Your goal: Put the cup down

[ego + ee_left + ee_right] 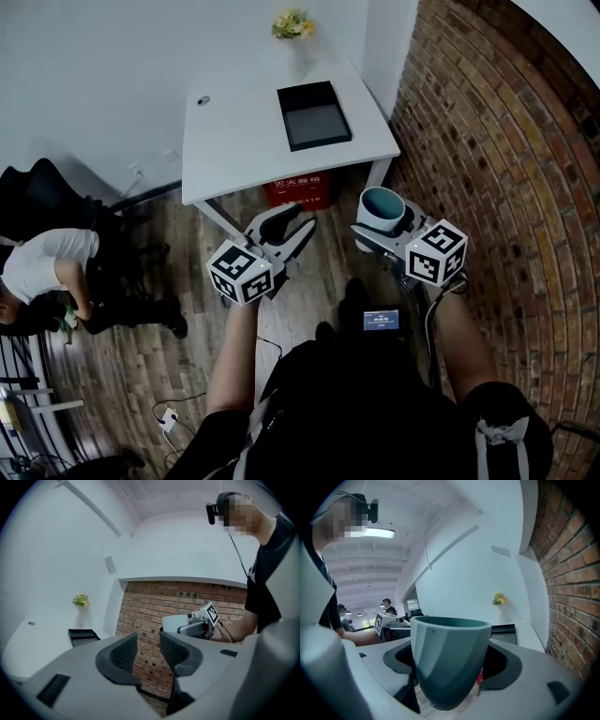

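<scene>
A teal-grey cup (382,208) stands upright between the jaws of my right gripper (379,228), which is shut on its sides. In the right gripper view the cup (450,639) fills the space between the dark pads (499,660). My left gripper (287,228) is level beside it on the left, open, with nothing between its fingers; through the gap in the left gripper (148,649) I see brick wall. Both grippers hang in the air in front of the white table (239,145), above the wooden floor. The left gripper view shows the cup (174,623) off to the right.
A black tray (314,114) lies on the table, with yellow flowers (292,25) at its back edge. A red box (298,190) sits under the table. A brick wall (511,150) runs along the right. A person (47,272) sits by a dark chair at the left.
</scene>
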`<state>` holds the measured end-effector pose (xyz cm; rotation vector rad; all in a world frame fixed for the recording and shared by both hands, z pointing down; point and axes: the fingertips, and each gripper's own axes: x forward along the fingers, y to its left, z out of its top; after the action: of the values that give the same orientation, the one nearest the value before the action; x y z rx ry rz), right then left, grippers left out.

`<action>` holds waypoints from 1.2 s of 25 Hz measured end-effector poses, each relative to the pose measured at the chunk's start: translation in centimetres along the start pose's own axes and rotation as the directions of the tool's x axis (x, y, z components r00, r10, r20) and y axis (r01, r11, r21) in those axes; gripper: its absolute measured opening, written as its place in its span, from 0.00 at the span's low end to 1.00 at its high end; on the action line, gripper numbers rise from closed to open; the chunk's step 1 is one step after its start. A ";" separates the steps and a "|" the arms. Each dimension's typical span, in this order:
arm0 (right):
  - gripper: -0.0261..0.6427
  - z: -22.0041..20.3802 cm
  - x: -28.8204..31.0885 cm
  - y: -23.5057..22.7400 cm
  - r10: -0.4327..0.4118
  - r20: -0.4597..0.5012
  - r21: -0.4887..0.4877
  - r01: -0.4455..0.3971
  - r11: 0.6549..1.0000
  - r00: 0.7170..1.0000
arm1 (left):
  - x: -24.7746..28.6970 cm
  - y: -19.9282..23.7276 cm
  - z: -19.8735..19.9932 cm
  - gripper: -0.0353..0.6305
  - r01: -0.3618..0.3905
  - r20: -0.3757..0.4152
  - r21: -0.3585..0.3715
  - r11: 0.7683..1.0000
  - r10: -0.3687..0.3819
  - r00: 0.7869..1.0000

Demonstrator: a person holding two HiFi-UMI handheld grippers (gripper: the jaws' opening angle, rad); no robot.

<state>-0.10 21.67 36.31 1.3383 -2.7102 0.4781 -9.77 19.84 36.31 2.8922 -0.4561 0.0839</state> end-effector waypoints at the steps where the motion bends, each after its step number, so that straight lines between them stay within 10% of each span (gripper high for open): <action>1: 0.63 0.2 0.6 -0.7 -0.001 0.002 0.003 0.001 1.000 1.000 | 0.4 0.8 0.2 0.27 0.000 0.002 -0.002 1.000 0.000 1.000; 30: 0.63 10.0 21.2 -28.6 0.210 -0.017 0.008 -0.210 0.978 0.977 | 21.0 26.7 6.1 0.34 -0.142 -0.022 -0.001 0.990 0.142 0.990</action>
<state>9.94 -13.85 38.14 1.0468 -2.8522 0.5113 2.07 -12.57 37.59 2.8495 -0.6572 0.1364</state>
